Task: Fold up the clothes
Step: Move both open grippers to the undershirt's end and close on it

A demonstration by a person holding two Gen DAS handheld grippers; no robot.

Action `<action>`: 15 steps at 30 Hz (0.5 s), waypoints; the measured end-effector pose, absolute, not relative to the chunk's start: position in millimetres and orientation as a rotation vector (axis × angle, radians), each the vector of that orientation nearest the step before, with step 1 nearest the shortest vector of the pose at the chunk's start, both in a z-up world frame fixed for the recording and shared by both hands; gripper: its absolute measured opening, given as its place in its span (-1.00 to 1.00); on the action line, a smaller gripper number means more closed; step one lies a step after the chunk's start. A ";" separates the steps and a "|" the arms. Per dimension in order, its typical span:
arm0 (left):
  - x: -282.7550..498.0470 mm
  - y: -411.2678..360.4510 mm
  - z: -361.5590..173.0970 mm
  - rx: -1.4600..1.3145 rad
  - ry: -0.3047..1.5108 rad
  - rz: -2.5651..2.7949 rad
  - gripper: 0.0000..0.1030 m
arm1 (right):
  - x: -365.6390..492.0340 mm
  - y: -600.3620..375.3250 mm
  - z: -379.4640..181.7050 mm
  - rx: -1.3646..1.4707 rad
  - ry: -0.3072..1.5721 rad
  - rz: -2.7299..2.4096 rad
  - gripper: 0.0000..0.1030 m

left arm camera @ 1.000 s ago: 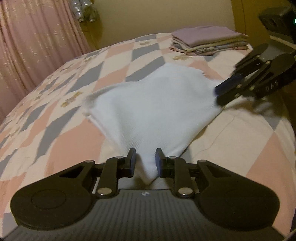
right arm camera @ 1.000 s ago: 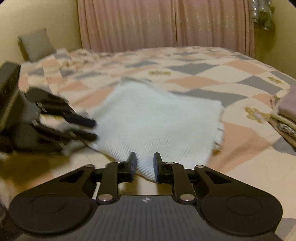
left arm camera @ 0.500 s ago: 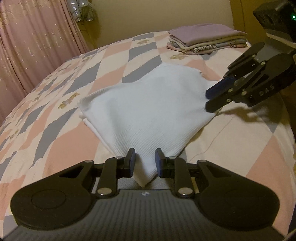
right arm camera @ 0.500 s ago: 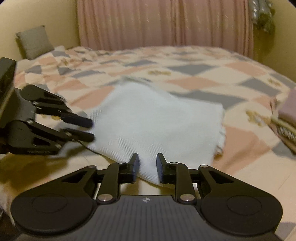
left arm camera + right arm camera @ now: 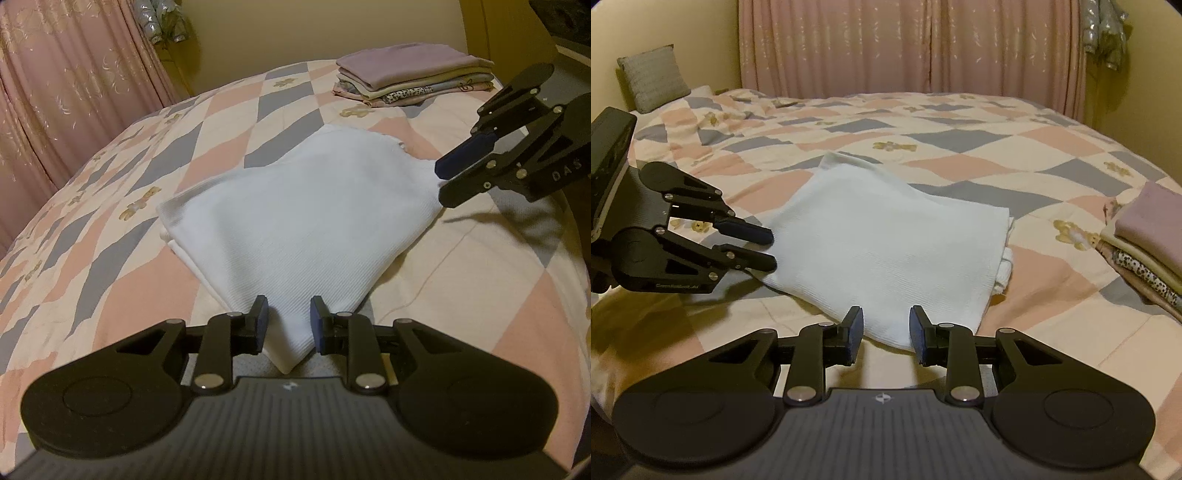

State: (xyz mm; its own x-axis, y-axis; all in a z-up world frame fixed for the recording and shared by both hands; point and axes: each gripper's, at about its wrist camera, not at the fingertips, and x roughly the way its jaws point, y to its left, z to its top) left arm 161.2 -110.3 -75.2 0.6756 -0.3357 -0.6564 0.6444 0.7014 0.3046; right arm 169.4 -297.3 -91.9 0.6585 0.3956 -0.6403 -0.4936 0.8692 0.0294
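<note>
A bed (image 5: 960, 155) under a patchwork quilt of pink, grey and cream fills the room, with pink curtains (image 5: 908, 44) behind it. A folded white garment (image 5: 306, 218) lies flat on the quilt near the bed's front edge. A stack of folded clothes (image 5: 413, 79) sits on the bed beyond the garment, well apart from it. The left gripper (image 5: 286, 325) has its jaws part open around the garment's near corner, pads not pressing it. The right gripper (image 5: 886, 334) is at another edge of the garment, its jaws opening, cloth between them and not gripped.
</note>
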 end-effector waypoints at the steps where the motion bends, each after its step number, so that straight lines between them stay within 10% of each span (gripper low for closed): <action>1: 160.1 -110.6 -74.5 0.562 0.601 -0.581 -0.56 | 168.2 -297.1 -92.0 -0.158 0.687 0.504 -0.37; 6: 129.2 -121.9 -68.3 0.763 0.460 -0.587 -0.13 | 161.6 -299.0 -93.6 -0.200 0.682 0.489 -0.20; 15: 103.5 -161.3 -113.9 1.201 0.297 -0.629 -0.04 | 152.0 -289.9 -99.3 -0.370 0.655 0.498 -0.06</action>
State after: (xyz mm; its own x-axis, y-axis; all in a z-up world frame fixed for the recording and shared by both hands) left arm 103.5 -161.3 -113.9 0.7944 -0.2942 -0.5314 0.5972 0.2191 0.7716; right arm 152.0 -289.9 -99.3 0.6842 0.3197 -0.6554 -0.5459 0.8205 -0.1697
